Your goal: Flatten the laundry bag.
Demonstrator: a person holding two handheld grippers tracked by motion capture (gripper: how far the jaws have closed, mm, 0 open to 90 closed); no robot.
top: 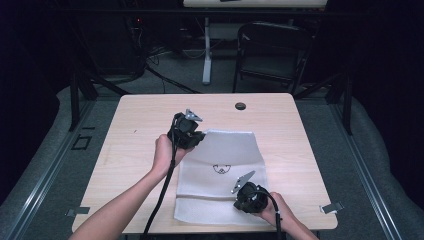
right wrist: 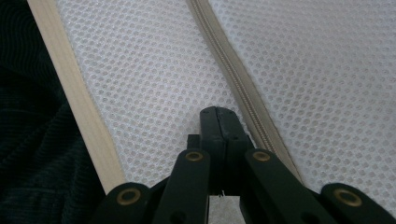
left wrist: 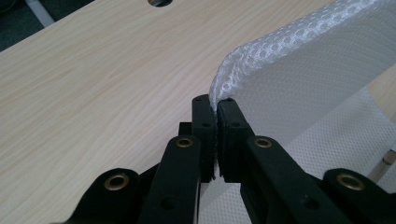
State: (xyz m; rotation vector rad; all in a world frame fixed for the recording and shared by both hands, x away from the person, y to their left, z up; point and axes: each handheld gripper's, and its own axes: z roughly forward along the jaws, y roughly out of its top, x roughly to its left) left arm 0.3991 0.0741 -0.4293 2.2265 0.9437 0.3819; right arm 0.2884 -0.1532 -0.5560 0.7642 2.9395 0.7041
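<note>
- Nearest the person, the right gripper [top: 248,196] sits over the near right part of the white mesh bag [top: 220,172], its jaws pressed together; in the right gripper view [right wrist: 219,119] they close just beside the bag's beige zipper [right wrist: 238,84], and whether they pinch any mesh there I cannot tell.
- The bag lies flat on the wooden table [top: 140,130], near its front edge and slightly right of the middle, with a small dark printed mark [top: 220,169] at the bag's centre.
- In the right gripper view the table's pale edge [right wrist: 74,93] runs along one side of the bag, with dark carpet beyond it.
- At the bag's far left corner, the left gripper [top: 187,134] is clamped on the mesh; the left gripper view [left wrist: 217,112] shows the corner lifted off the table and folded up between the jaws.
- Beyond the bag, a round dark hole [top: 240,106] sits near the table's far edge.
- Past the table stands a dark folding chair [top: 272,55].
</note>
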